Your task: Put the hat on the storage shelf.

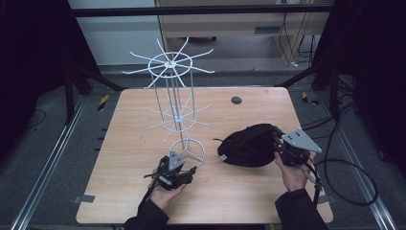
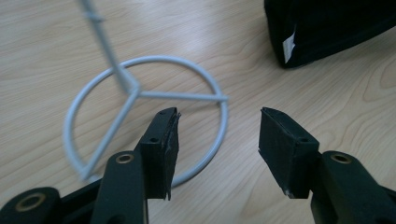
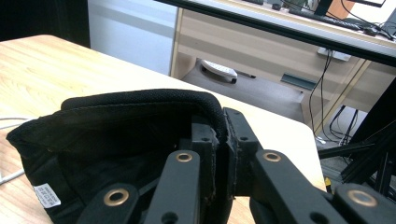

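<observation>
Now the cap's (image 3: 140,116) rim sits pinched (edge-on) between the right gripper's (image 3: 224,135) jaws.

In the left gripper view, the black cap (image 2: 327,32) is cut off by the top and right edges, and its white label (image 2: 289,45) is too small to read. The wire rack's (image 2: 100,32) upright post blurs and leaves the top edge.

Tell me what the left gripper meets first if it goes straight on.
Probably the white wire rack's round base ring: the open left gripper straddles its near rim. Depth is uncertain.
</observation>
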Demonstrator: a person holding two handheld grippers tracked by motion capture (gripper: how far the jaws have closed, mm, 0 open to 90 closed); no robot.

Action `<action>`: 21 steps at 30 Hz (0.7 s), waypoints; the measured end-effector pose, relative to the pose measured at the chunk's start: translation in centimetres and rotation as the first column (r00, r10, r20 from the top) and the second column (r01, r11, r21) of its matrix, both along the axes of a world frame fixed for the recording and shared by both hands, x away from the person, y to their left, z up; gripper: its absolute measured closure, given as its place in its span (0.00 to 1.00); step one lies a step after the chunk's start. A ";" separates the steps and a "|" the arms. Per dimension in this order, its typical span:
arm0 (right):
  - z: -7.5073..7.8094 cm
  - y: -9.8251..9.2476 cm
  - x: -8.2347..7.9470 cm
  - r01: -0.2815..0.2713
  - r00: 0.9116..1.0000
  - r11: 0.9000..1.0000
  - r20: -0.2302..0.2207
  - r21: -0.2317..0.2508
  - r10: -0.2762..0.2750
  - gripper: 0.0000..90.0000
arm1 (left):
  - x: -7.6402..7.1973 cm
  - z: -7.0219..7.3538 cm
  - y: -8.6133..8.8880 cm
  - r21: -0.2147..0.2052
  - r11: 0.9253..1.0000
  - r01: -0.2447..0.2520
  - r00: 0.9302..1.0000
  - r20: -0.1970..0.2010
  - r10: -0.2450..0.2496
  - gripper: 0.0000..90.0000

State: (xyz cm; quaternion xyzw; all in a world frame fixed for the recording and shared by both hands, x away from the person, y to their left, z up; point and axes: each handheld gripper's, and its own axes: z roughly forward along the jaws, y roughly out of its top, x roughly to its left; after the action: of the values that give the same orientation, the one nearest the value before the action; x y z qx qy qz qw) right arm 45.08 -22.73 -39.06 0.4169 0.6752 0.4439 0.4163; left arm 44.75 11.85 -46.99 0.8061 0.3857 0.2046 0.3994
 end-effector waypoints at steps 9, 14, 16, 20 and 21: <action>-0.1 -0.1 -0.1 -0.005 1.000 1.000 -0.009 0.007 0.005 0.93 | 1.8 -0.9 -4.3 -0.027 0.999 0.045 0.999 0.024 -0.044 0.57; -0.2 -0.3 -0.2 -0.008 1.000 1.000 -0.008 0.016 0.009 0.93 | 3.0 -1.0 -6.3 -0.036 0.996 0.078 0.996 0.043 -0.076 0.60; -0.2 -0.3 -0.3 -0.011 1.000 1.000 -0.007 0.018 0.011 0.93 | 3.6 -1.2 -7.0 -0.048 0.996 0.078 0.997 0.026 -0.077 0.63; -0.2 -0.5 -0.3 -0.019 1.000 1.000 -0.009 0.022 0.019 0.93 | 4.6 -1.6 -7.9 -0.061 0.995 0.084 0.996 -0.019 -0.086 0.73; -0.2 -0.5 -0.2 -0.019 1.000 1.000 -0.007 0.021 0.019 0.93 | 4.8 -1.7 -8.1 -0.069 0.994 0.089 0.996 -0.021 -0.091 0.75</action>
State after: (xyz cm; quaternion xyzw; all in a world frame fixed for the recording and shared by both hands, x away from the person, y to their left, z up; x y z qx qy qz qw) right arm 44.84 -23.21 -39.31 0.4167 0.6758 0.4533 0.4052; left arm 49.52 3.71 -48.64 0.8110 0.3603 0.1635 0.4308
